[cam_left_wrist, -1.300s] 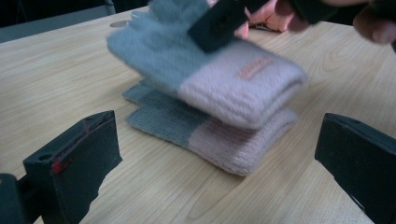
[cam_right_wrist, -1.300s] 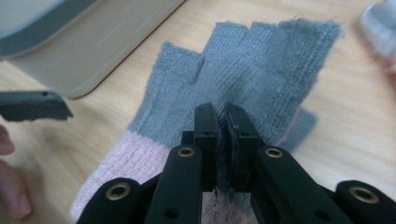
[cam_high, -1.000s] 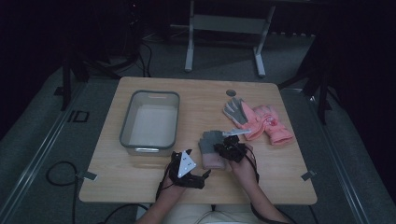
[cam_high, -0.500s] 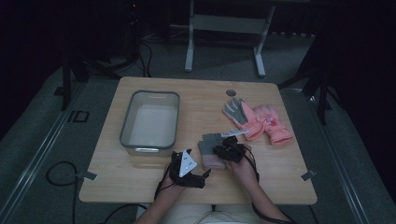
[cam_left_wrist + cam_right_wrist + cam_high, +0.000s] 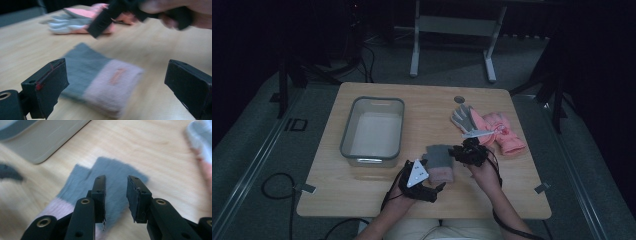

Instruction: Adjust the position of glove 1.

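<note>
A folded grey glove with a pink cuff [image 5: 439, 162] lies flat on the wooden table [image 5: 362, 192] near its front edge. My right gripper [image 5: 458, 152] hovers just over its grey end [image 5: 117, 170]. Its jaws [image 5: 115, 181] have just been opening and stand a little apart, open with nothing between them. My left gripper [image 5: 436, 189] sits low at the cuff end [image 5: 112, 85]. Its jaws [image 5: 116, 72] stand wide, have just closed a trifle, and frame the glove without touching it.
A grey plastic bin [image 5: 372, 131] stands at the left of the table. Two pink-and-grey gloves [image 5: 492, 127] lie at the right, also in the left gripper view [image 5: 75, 21]. A small dark round disc [image 5: 459, 99] sits near the far edge.
My right gripper's jaws have parted and the gripper has risen slightly off the grey glove, which stays on the table. The left hand has kept its place.
</note>
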Demonstrator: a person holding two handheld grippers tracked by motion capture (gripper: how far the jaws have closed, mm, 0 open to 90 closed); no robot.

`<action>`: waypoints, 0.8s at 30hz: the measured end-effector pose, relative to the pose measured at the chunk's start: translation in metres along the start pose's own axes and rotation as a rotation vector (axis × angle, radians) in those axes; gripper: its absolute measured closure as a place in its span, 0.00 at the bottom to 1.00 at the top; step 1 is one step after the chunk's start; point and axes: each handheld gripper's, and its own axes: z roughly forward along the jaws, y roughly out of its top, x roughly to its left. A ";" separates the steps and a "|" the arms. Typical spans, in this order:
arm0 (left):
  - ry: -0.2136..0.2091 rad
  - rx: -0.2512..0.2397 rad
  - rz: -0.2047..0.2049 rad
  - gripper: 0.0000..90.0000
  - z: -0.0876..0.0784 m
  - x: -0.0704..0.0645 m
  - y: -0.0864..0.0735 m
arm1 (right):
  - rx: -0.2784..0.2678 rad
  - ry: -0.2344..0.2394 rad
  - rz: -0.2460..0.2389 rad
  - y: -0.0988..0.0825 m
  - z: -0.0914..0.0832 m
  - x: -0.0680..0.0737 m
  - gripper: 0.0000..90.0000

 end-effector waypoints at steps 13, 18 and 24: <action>-0.099 0.165 0.299 0.27 0.025 -0.008 0.009 | 0.039 0.002 0.059 0.012 0.021 -0.022 0.67; -0.098 0.227 0.350 0.34 0.034 -0.001 0.005 | 0.079 0.016 0.091 0.014 0.035 -0.027 0.57; -0.083 0.268 0.384 0.35 0.038 -0.001 -0.001 | 0.124 0.031 0.142 0.011 0.051 -0.033 0.52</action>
